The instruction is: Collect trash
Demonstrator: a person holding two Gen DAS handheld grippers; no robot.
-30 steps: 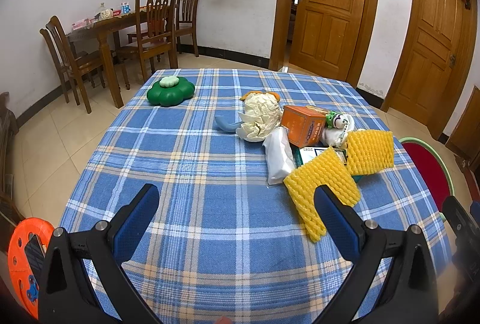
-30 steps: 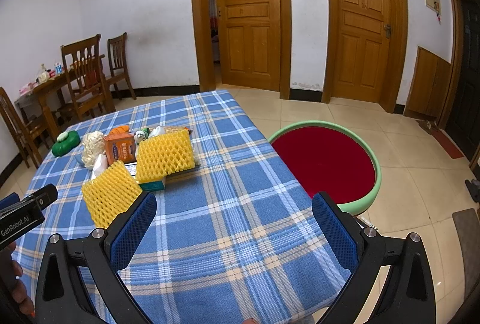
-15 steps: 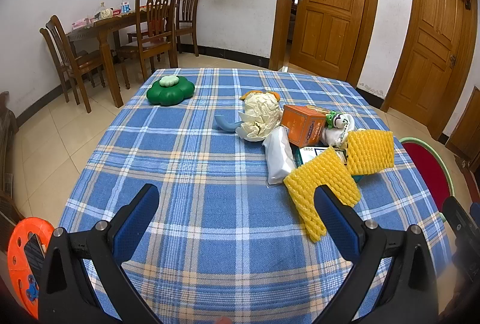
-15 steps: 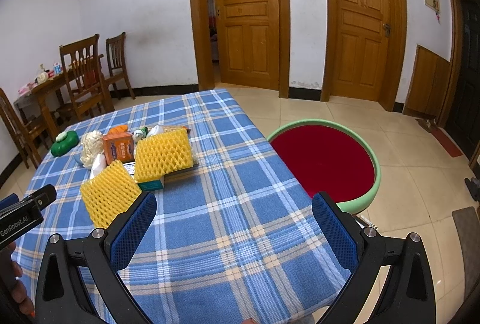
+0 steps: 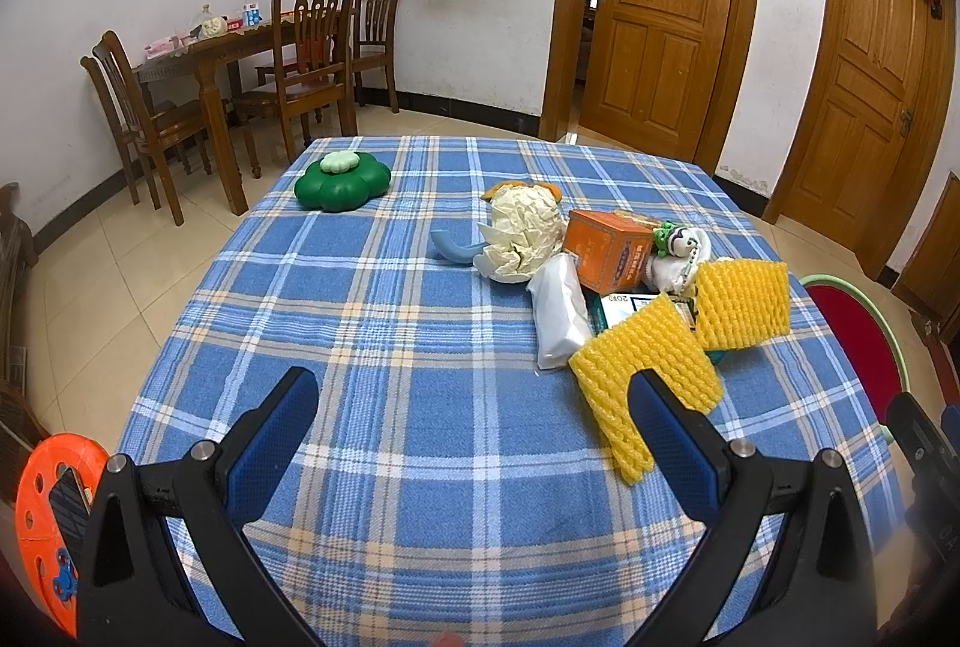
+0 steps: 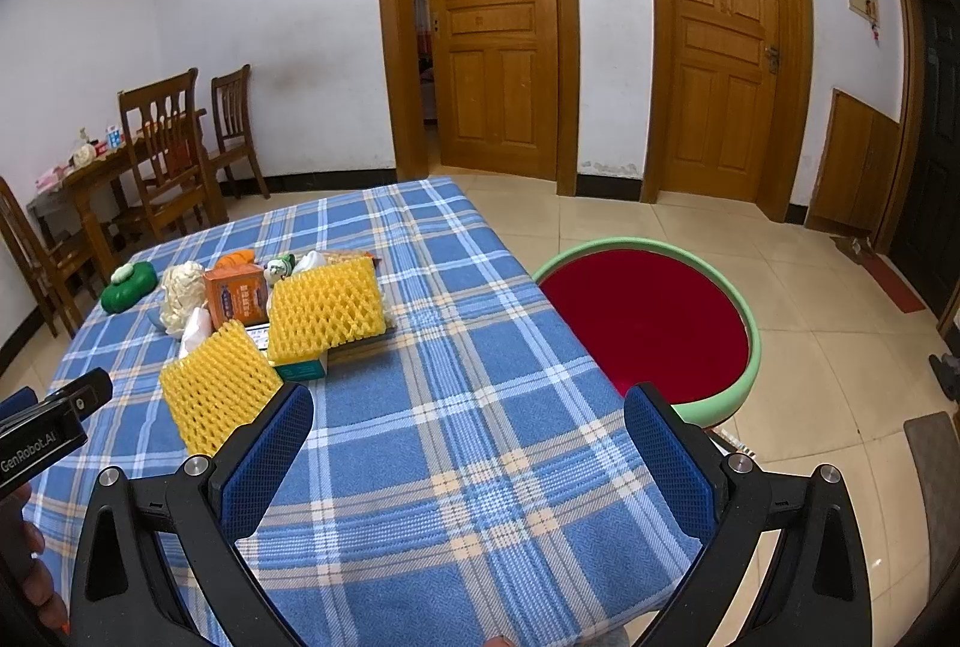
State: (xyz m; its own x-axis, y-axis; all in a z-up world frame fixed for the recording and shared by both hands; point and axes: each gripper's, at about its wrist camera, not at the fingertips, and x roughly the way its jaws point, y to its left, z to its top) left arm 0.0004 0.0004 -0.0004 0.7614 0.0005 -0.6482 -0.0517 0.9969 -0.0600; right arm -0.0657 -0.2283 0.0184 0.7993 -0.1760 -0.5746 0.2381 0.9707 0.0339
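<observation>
A pile of trash lies on the blue plaid table [image 5: 372, 323]: two yellow foam nets [image 5: 648, 371] [image 5: 744, 305], an orange box [image 5: 612, 254], crumpled cream paper [image 5: 522, 233], a white packet [image 5: 561, 308]. The pile also shows in the right wrist view, with the nets [image 6: 219, 389] [image 6: 327, 308] and the orange box [image 6: 237, 296]. My left gripper [image 5: 474, 443] is open and empty above the table's near part, short of the pile. My right gripper [image 6: 468, 458] is open and empty over the table's right side.
A green flower-shaped object [image 5: 342, 179] sits at the table's far left. A red stool with a green rim [image 6: 651, 323] stands on the floor right of the table. A wooden dining table and chairs [image 5: 288, 53] stand by the far wall.
</observation>
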